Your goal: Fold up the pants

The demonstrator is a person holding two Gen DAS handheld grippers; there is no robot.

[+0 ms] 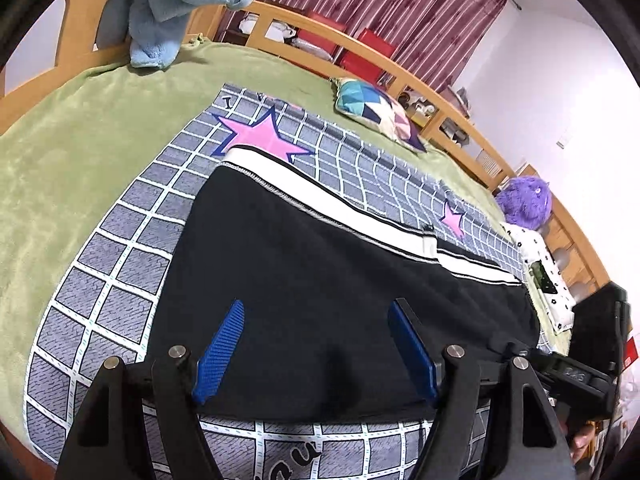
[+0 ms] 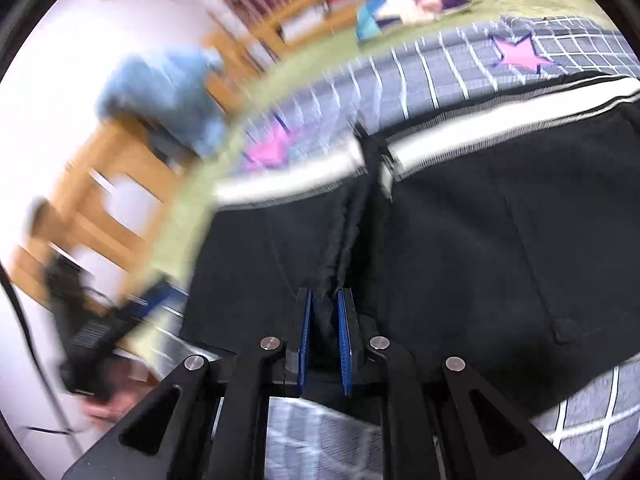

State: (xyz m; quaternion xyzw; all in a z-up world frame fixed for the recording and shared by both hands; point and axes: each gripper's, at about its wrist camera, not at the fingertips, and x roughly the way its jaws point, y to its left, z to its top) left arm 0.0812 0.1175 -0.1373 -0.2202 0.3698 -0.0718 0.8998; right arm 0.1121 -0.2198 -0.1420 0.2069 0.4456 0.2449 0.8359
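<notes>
Pants [image 1: 320,272]: black knit with a white-striped band, spread flat across the centre of the frame on a grid-print blanket [image 1: 120,240] over a green bed [image 1: 80,140]. Likely soft, light and limp; best pinched at edges or corners. Right gripper [image 2: 325,312] is clamped on a bunched ridge of the cloth; left gripper [image 1: 316,320] hovers wide apart, empty.

Two handheld grippers, left gripper [image 1: 316,316] and right gripper [image 2: 325,300]: matte black linkage arms with triangular cut-outs, round silver pivot pins, flat black fingers [image 2: 303,336] faced with ribbed blue pads [image 1: 220,354].
</notes>
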